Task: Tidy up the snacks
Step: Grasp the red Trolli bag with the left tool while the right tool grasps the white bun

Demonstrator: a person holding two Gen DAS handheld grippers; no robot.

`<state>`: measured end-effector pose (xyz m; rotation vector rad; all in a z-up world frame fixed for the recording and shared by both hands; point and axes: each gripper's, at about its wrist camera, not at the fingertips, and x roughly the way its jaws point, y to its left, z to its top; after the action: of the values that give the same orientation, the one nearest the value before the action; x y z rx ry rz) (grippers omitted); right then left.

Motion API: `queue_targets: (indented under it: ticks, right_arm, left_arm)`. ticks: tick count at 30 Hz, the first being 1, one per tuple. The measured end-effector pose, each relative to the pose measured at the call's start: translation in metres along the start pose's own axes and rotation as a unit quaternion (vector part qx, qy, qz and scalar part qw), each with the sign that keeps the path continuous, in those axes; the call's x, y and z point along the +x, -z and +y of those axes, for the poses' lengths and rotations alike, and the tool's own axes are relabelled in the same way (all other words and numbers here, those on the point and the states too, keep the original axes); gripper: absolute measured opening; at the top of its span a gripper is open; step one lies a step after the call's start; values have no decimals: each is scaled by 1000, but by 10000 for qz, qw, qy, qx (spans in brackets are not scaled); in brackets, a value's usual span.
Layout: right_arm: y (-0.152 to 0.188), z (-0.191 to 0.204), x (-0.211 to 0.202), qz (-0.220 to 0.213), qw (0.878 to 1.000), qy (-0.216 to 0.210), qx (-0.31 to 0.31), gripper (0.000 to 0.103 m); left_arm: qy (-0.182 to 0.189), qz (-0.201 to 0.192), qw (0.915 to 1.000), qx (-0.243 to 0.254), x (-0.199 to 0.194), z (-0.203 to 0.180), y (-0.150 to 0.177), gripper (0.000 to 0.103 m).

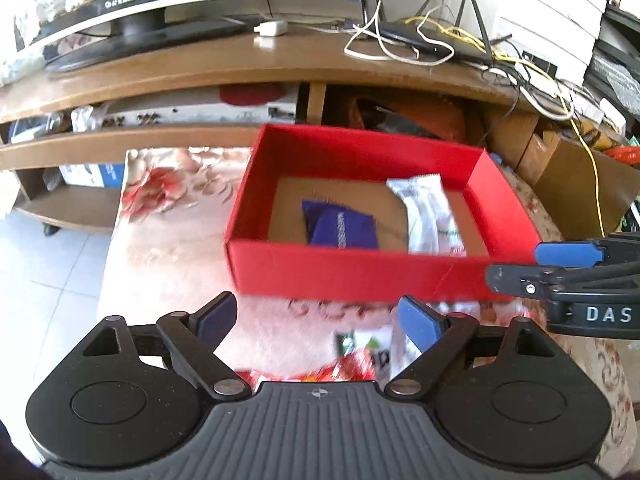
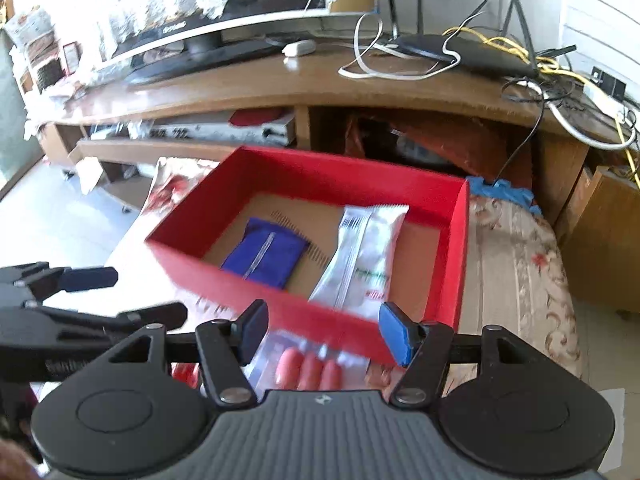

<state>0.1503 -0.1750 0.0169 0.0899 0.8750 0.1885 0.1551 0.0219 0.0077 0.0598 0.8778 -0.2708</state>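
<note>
A red box (image 1: 360, 276) stands open on the floral tablecloth; it holds a blue packet (image 1: 340, 230) and a white packet (image 1: 428, 216). My left gripper (image 1: 316, 316) hovers open just before the box's near wall, nothing between its pads, with blurred red and white snack wrappers (image 1: 360, 356) on the cloth below. My right gripper (image 1: 532, 266) reaches in from the right at the box's near corner. In the right wrist view the red box (image 2: 304, 312), blue packet (image 2: 266, 252) and white packet (image 2: 364, 256) show again. The right gripper (image 2: 325, 330) is open above a clear packet of pink sausages (image 2: 308, 364) lying on the cloth. The left gripper (image 2: 132, 296) is at far left.
Behind the table runs a wooden TV stand (image 1: 240, 64) with a television (image 1: 132, 12), a router (image 1: 436, 36) and tangled cables. Its lower shelves are stuffed with bags and boxes. White floor tiles (image 1: 48, 264) lie left; the floral tablecloth (image 2: 516, 264) extends right of the box.
</note>
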Motion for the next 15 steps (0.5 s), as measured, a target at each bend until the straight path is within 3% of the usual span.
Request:
queue_targets:
  ticks: [4,8,12,15]
  right_arm:
    - [12,5,-5,135,9999,-102,-30,53]
    - [24,6,-11,311,9992,-261,28,53]
    - [40,9,-14,516,9979,-385,0,54]
    - [53,11,-14,741,9962,-449,22,55]
  left_arm:
    - [361,229,9989,172,2,6,7,91]
    - [856,528,9919,774,5,8,11,91]
    - [1218,689,9779,1556,12,7,14,92]
    - [1483,818,9620,2141,18,1,17,92]
